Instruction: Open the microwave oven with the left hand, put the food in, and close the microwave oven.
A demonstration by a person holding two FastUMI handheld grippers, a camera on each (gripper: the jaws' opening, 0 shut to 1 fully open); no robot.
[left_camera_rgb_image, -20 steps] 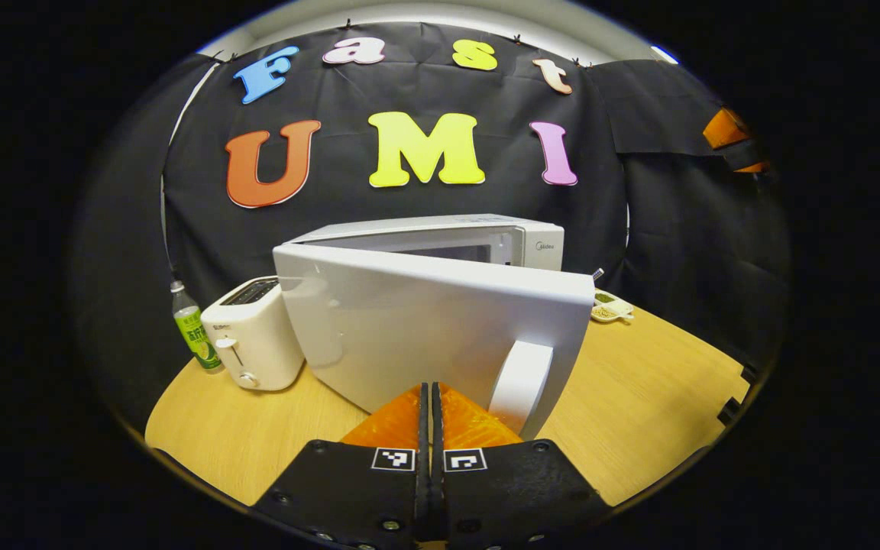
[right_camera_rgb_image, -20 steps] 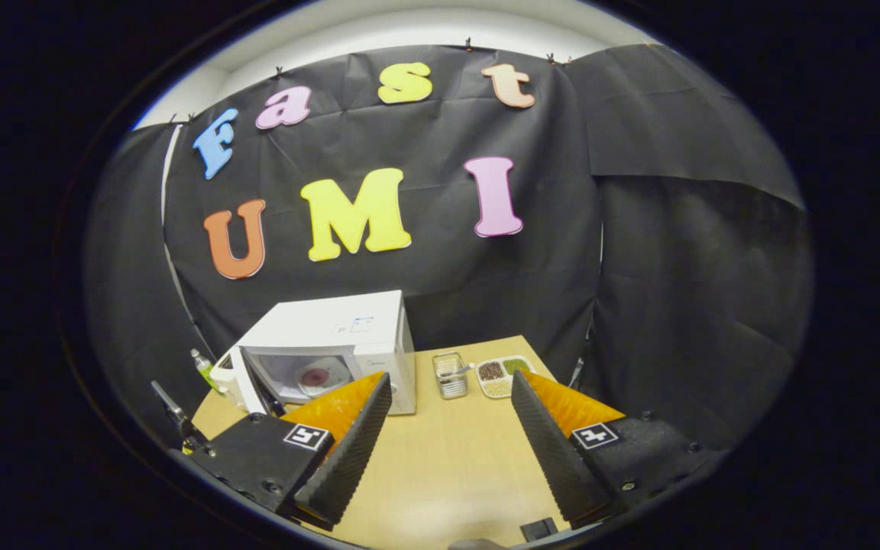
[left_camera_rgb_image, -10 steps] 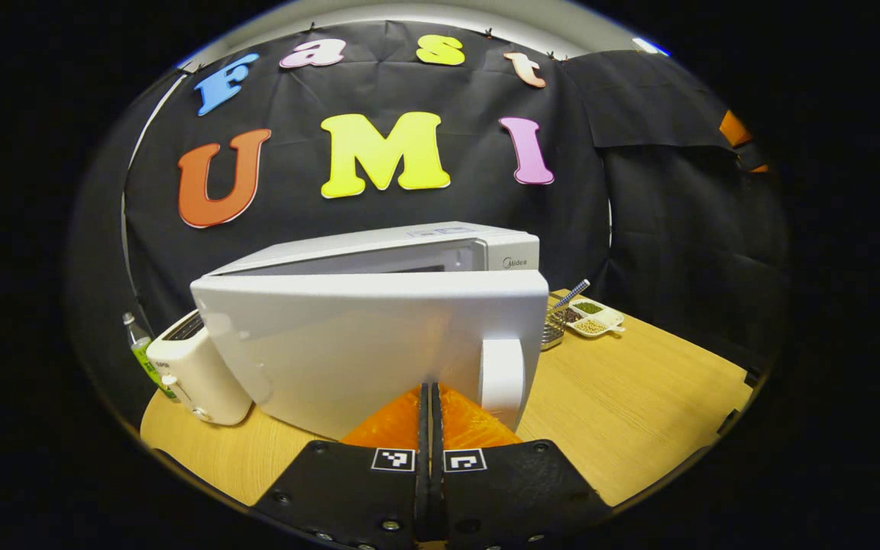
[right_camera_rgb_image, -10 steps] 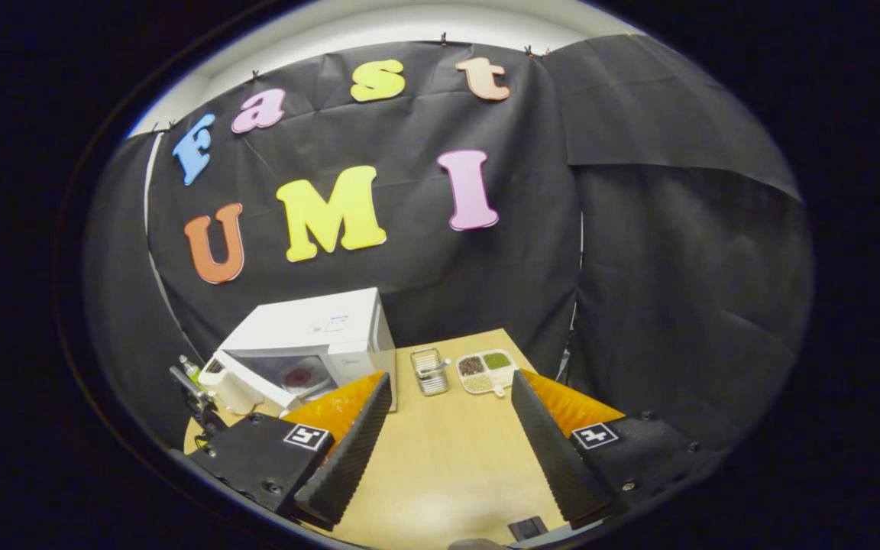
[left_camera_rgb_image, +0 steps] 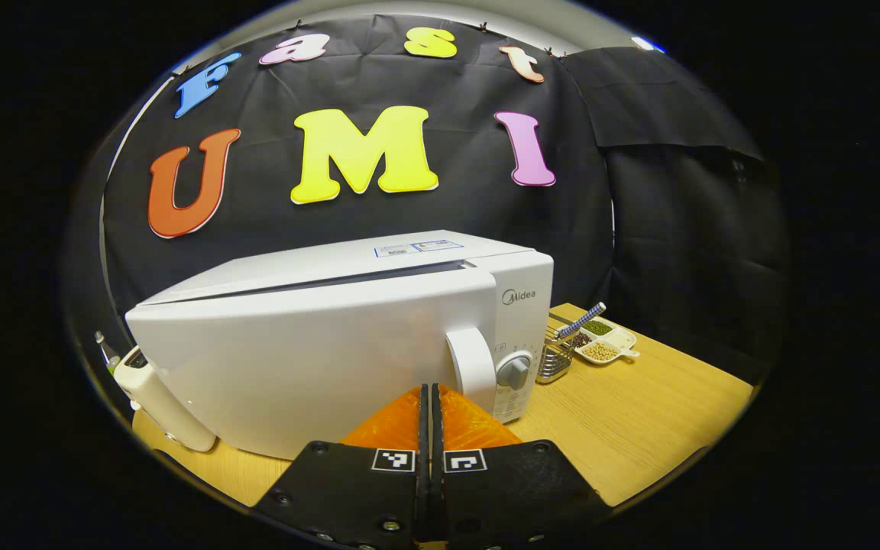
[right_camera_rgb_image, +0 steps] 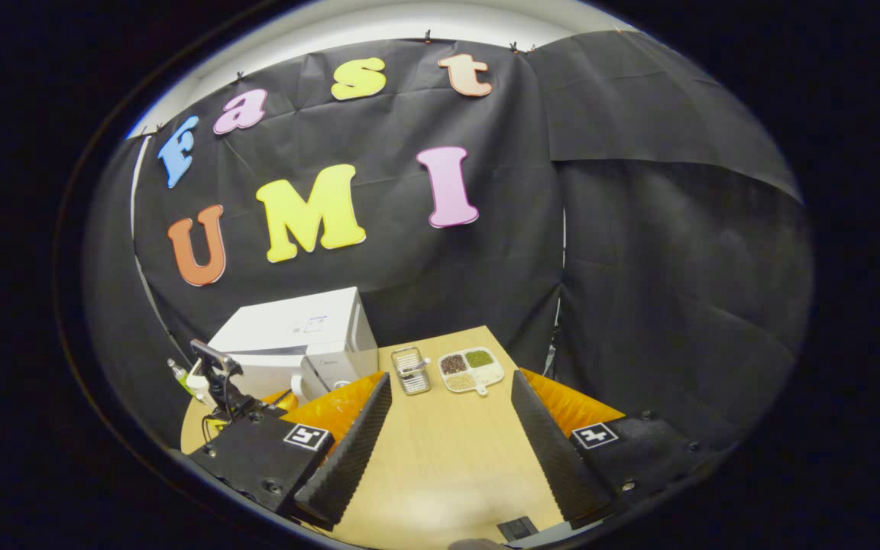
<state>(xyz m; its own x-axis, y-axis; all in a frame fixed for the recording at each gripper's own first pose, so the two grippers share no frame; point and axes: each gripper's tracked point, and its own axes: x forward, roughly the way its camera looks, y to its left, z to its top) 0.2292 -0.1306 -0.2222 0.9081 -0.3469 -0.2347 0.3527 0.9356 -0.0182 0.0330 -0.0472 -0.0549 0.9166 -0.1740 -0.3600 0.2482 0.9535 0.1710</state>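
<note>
My left gripper (left_camera_rgb_image: 430,397) is pinched closed, tips at the microwave door (left_camera_rgb_image: 310,367) — prob. touching; right gripper (right_camera_rgb_image: 451,428) gapes wide, empty.

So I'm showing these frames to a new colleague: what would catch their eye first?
First the white microwave oven, looming close ahead in the left gripper view, its door almost shut, with the shut left gripper against it beside the door handle. Then, in the right gripper view, the open right gripper above the bare wooden table, and a divided tray of beans near the table's far edge.
</note>
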